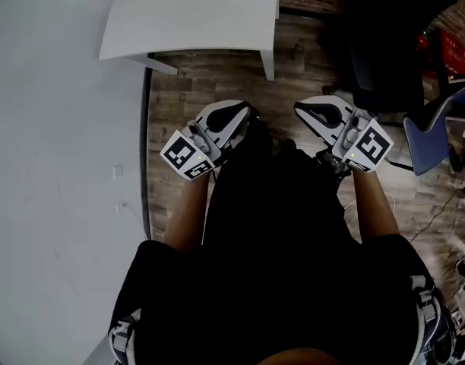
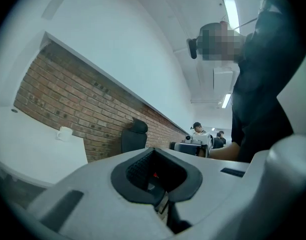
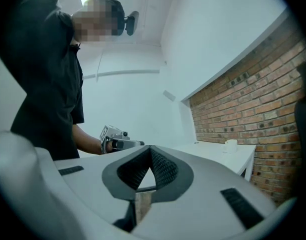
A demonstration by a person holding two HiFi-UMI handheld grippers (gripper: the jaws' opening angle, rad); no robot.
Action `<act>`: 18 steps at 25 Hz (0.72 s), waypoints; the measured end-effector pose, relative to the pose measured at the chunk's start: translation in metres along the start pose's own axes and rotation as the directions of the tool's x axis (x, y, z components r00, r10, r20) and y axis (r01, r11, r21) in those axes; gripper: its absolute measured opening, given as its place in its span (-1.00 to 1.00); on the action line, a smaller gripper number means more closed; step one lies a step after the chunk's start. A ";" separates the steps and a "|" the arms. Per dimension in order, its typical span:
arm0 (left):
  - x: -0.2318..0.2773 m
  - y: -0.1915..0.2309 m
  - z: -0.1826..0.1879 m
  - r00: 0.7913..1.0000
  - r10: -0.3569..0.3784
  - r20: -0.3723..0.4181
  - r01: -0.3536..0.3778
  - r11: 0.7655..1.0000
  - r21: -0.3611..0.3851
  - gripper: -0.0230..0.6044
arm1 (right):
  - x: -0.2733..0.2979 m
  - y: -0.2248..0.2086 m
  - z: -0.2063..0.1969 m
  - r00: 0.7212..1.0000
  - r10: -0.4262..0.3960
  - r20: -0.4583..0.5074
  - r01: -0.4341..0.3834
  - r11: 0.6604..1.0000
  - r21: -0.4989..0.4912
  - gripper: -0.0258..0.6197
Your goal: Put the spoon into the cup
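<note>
Wood floor (image 1: 217, 78) underfoot, white table (image 1: 187, 14) ahead, brick wall (image 3: 253, 99) behind it. The person stands back from the table with both grippers at waist level.

Left gripper (image 2: 154, 159): jaws together, pads meeting at the tips, nothing between them. Right gripper (image 3: 151, 156): same, tips touching and empty. Both are well apart from the table, pointing roughly toward it.

The cup (image 3: 231, 144) is small, white and upright on the table top, near the far corner on the brick side, and both gripper views catch it. Spoon: not visible in any view, so I can't say where it lies. The part of the table in the head view shows bare.

Risks, as a guess:
- Task looks not started, and the spoon has to be found first.
- Both pairs of jaws are closed, so reaching in without opening would just push the spoon along the table.
- A thin flat spoon on a smooth top could slip out of the pads.
- The cup looks light and sits near the edge, so a bump from a jaw or a spoon dropped in at an angle could tip it or knock it off.

Containers: only the cup. Its inside is too small and far off to read, so contents unknown
</note>
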State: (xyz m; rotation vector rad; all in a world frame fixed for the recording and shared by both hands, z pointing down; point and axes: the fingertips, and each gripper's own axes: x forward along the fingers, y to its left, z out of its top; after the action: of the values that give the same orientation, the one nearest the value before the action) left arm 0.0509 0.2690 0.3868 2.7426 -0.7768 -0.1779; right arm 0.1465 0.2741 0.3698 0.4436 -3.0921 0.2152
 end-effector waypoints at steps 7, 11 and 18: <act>-0.008 -0.038 -0.008 0.998 -0.056 -0.013 0.057 0.998 0.006 -0.87 | -0.012 0.046 -0.007 1.000 0.001 0.003 -0.001 1.000 0.008 -0.90; -0.007 -0.046 -0.003 0.991 -0.132 -0.015 0.132 0.991 0.027 -0.87 | -0.005 0.055 0.000 1.000 -0.023 -0.001 0.023 1.000 -0.018 -0.90; -0.025 -0.045 0.005 0.975 -0.217 -0.042 0.219 0.975 0.029 -0.87 | 0.018 0.061 0.001 0.997 -0.075 -0.004 0.075 0.997 -0.022 -0.90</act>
State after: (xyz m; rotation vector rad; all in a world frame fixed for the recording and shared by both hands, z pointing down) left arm 0.0507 0.3175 0.3691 2.8503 -0.4708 -0.1575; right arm 0.1116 0.3271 0.3611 0.5560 -3.0627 0.1812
